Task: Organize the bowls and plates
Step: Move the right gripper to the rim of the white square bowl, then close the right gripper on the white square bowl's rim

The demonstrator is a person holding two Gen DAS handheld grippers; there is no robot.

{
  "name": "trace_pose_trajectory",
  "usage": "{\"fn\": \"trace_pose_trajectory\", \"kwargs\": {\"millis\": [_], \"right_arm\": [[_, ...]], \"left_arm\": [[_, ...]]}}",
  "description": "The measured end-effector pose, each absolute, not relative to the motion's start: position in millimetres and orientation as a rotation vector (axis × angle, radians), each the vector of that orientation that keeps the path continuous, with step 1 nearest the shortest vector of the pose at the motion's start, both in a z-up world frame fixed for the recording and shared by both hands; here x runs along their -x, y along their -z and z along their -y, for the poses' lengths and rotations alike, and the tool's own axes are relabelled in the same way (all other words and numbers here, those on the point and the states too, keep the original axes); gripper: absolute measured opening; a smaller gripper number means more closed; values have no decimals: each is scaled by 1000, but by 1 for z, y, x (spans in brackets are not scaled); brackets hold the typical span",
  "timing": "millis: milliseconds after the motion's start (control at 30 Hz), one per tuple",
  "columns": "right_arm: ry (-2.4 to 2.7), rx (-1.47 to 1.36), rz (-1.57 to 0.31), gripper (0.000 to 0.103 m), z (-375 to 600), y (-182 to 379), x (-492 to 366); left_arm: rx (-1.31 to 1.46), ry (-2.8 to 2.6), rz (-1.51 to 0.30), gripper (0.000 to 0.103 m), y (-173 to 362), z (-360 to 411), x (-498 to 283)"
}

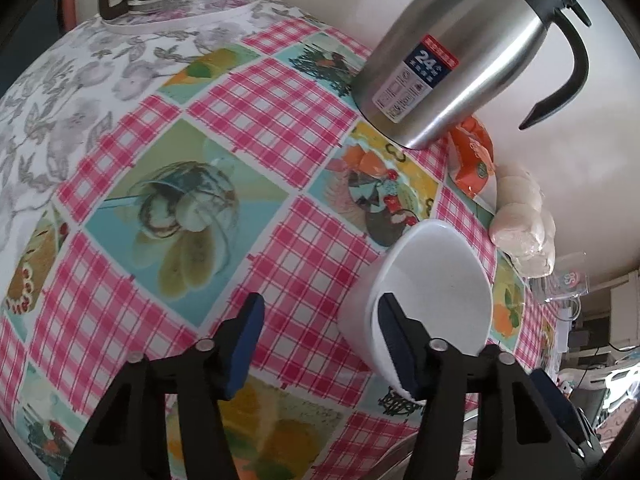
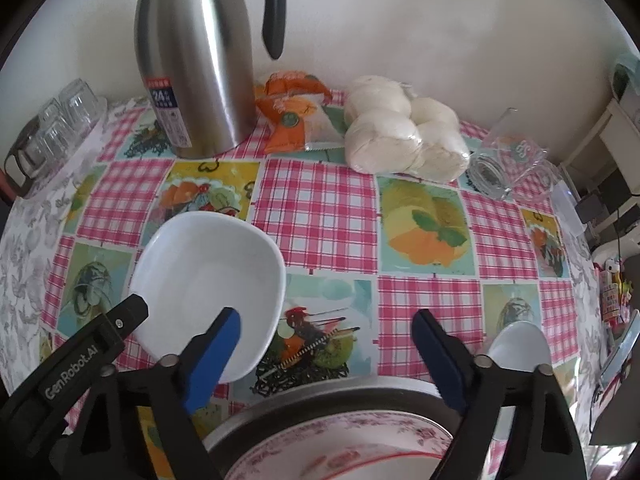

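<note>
A white squarish bowl stands on the checked tablecloth; it also shows in the right wrist view. My left gripper is open, with its right finger inside the bowl's near rim and its left finger outside, over the cloth. My right gripper is open and empty, above a flowered plate resting on a metal plate at the near edge. A second white bowl sits to the right, partly hidden by my right finger.
A steel thermos jug stands at the back, with an orange packet and a bag of white buns beside it. Upturned glasses sit far left, a glass jar lies far right.
</note>
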State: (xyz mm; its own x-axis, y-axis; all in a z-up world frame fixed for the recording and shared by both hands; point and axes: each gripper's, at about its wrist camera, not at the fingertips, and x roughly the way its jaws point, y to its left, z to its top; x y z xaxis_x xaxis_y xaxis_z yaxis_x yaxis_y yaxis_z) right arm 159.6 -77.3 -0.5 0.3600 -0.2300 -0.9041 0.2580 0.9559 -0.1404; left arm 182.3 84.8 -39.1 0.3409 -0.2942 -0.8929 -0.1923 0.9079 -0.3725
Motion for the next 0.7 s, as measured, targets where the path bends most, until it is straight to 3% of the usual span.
{"fn": "trace_pose_trajectory", "kwargs": {"millis": [233,433,567,700], "right_arm": [[322,-1,-1205,69,75,16,-170],[326,47,-1223,60,69,22,-177],[313,60,-1244,48,65,29,-181],[272,68,-1257,36,62,32,-183]], "left_arm": [[480,117,-1261,42,51,-80,-191],[509,137,-1277,40,59,-79,-195],[509,158,-1274,35,58,-77,-195],[526,198,-1276,23,60,-72,-197]]}}
